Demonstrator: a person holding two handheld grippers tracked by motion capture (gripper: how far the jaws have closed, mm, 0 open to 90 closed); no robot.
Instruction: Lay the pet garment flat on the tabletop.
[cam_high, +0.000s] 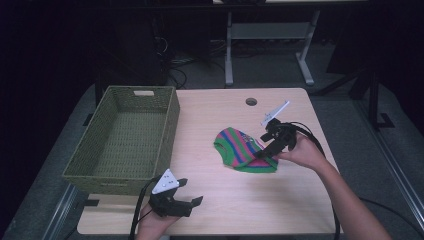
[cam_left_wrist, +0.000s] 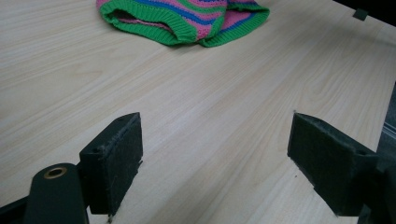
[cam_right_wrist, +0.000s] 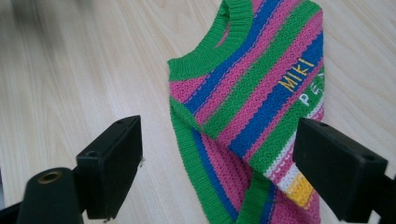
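Knitwear is the thing to be handled here: a small striped sweater (cam_high: 243, 151) in green, pink and blue lies crumpled right of centre in the high view, on the tabletop (cam_high: 220, 200). It looks light, soft and limp, so it should sag and unfold when lifted; the ribbed green hem or collar band seems the firmest place to pinch, since a single layer of loose knit could stretch or slip.

The right tool (cam_right_wrist: 219, 158) sits at the sweater's lower right edge in the high view, jaws wide apart with the folded fabric lying between them, gripping nothing; whether the jaws touch the cloth is hard to tell. The left tool (cam_left_wrist: 215, 163), low in the high view, is also spread wide and empty over bare wood, the sweater well ahead of it. A woven green basket (cam_high: 125, 135) stands at the left.
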